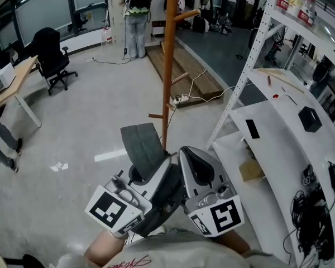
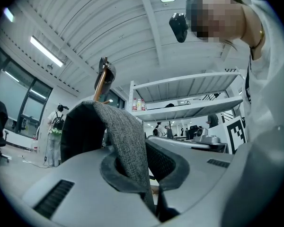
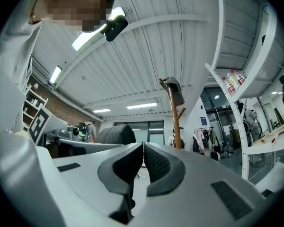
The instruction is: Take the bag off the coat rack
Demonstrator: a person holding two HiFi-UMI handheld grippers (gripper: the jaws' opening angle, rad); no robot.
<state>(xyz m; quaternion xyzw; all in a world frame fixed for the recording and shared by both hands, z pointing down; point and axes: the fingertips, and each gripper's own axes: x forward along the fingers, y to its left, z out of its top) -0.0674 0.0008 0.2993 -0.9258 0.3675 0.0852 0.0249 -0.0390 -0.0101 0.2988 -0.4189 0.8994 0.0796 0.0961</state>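
My left gripper (image 1: 140,176) is shut on the bag's grey felt strap (image 1: 142,144), which sticks up out of the jaws. In the left gripper view the strap (image 2: 128,141) arches between the pads of the left gripper (image 2: 141,165). A dark part of the bag (image 1: 163,202) hangs between the two grippers, close to my body. My right gripper (image 1: 192,156) sits beside it, shut with nothing between its pads (image 3: 154,164). The wooden coat rack (image 1: 168,49) stands just beyond the strap, apart from it; its top (image 3: 174,122) shows in the right gripper view.
A white shelving unit (image 1: 279,133) with small items runs along the right. A person with a backpack (image 1: 137,15) stands at the back. An office chair (image 1: 50,54) and a desk (image 1: 11,82) are at the left. Wooden boards (image 1: 184,71) and a cable lie behind the rack.
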